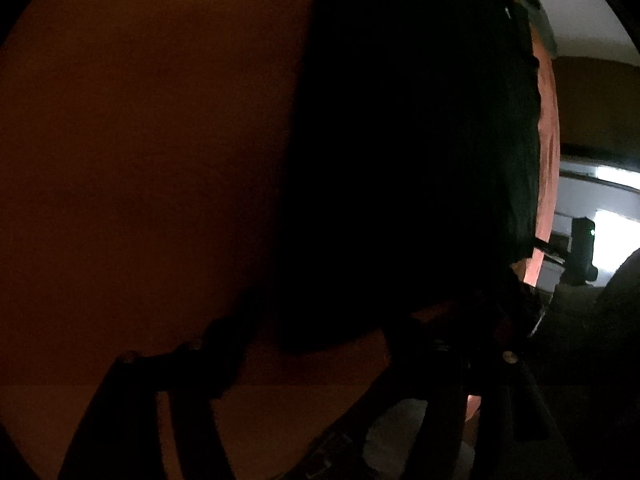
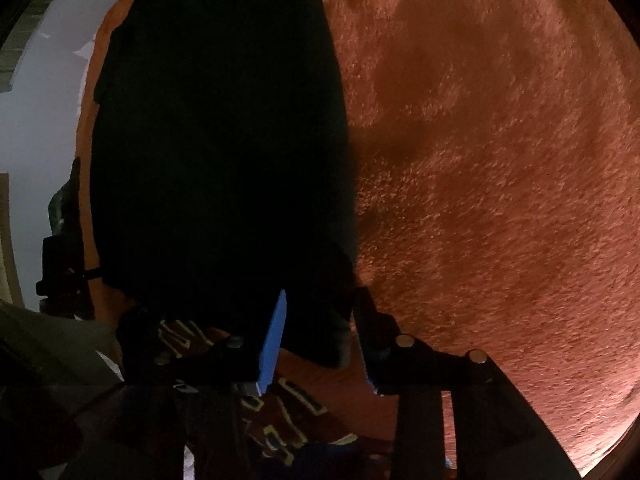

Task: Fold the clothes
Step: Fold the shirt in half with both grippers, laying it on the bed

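Observation:
A black garment [image 2: 224, 140] lies flat on a fuzzy orange-red blanket [image 2: 500, 160]. In the right wrist view my right gripper [image 2: 320, 320] is open, its blue-padded fingers [image 2: 274, 344] standing either side of the garment's near edge without pinching it. In the very dark left wrist view the same black garment [image 1: 400, 140] fills the middle. My left gripper [image 1: 316, 340] sits at the garment's near edge; its left finger [image 1: 224, 344] shows only as a silhouette, and its state is lost in shadow.
A red cloth with yellow lettering [image 2: 296, 412] lies under the right gripper. A white wall [image 2: 40, 120] and a dark device [image 2: 60, 264] stand beyond the blanket's left edge. A black stand with a green light [image 1: 582, 248] shows at right.

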A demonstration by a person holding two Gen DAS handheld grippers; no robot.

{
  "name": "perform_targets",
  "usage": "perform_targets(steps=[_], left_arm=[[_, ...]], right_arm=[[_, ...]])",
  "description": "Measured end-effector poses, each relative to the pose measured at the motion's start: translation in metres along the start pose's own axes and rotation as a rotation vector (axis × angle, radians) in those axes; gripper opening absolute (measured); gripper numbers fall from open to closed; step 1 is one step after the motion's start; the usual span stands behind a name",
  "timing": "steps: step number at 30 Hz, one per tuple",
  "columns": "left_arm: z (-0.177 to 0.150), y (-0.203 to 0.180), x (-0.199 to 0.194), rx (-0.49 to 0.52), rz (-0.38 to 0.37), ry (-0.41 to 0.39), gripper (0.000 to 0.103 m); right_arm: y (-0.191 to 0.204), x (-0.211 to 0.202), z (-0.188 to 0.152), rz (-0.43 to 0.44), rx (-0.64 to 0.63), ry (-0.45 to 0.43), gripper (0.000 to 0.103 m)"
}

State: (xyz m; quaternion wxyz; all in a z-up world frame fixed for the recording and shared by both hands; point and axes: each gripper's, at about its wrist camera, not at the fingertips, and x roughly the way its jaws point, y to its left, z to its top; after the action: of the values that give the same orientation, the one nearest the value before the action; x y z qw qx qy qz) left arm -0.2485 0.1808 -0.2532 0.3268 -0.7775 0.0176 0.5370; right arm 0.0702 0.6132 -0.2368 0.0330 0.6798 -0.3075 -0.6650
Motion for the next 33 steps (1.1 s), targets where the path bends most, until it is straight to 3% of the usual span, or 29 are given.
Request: perform_targets(steps=[3,6,13,15,17,18,19,23,27,30,33], left_arm=[[0.0,0.001,0.0,-0.011,-0.019,0.0,0.065],[0.0,0.003,0.001,-0.024,-0.026,0.013,0.065],[0.003,0.009,0.007,-0.084,-0.032,0.037,0.065],[0.005,0.011,0.008,-0.105,0.001,0.041,0.05],[0.007,0.015,0.005,-0.144,0.021,0.037,0.017],[0.007,0.018,0.003,-0.167,0.004,0.03,0.01],[0.008,0.019,0.0,-0.183,-0.007,0.021,0.007],[0.015,0.012,-0.018,-0.201,-0.065,-0.017,0.005],[0.04,-0.003,-0.043,-0.187,-0.133,-0.047,0.005],[-0.008,-0.005,-0.043,-0.186,-0.175,-0.084,0.005],[0.019,-0.002,-0.06,-0.179,-0.225,-0.134,0.005]], right_arm=[[-0.008,-0.001,0.001,0.031,0.027,0.0,0.033],[-0.015,-0.005,0.002,0.038,0.029,-0.007,0.026],[-0.032,-0.005,0.008,0.094,0.047,0.018,0.026],[-0.031,-0.005,0.013,0.095,0.035,0.017,0.026],[-0.028,-0.008,0.01,0.086,0.013,0.007,0.019],[-0.027,-0.01,0.008,0.087,0.007,0.001,0.006],[-0.027,-0.015,0.006,0.107,0.019,-0.007,0.005],[-0.03,-0.042,-0.037,0.155,0.03,-0.061,0.005],[-0.019,-0.053,-0.033,0.18,0.007,-0.103,0.005],[-0.022,-0.061,-0.03,0.191,-0.008,-0.119,0.005],[-0.028,-0.073,-0.024,0.222,0.0,-0.139,0.005]])
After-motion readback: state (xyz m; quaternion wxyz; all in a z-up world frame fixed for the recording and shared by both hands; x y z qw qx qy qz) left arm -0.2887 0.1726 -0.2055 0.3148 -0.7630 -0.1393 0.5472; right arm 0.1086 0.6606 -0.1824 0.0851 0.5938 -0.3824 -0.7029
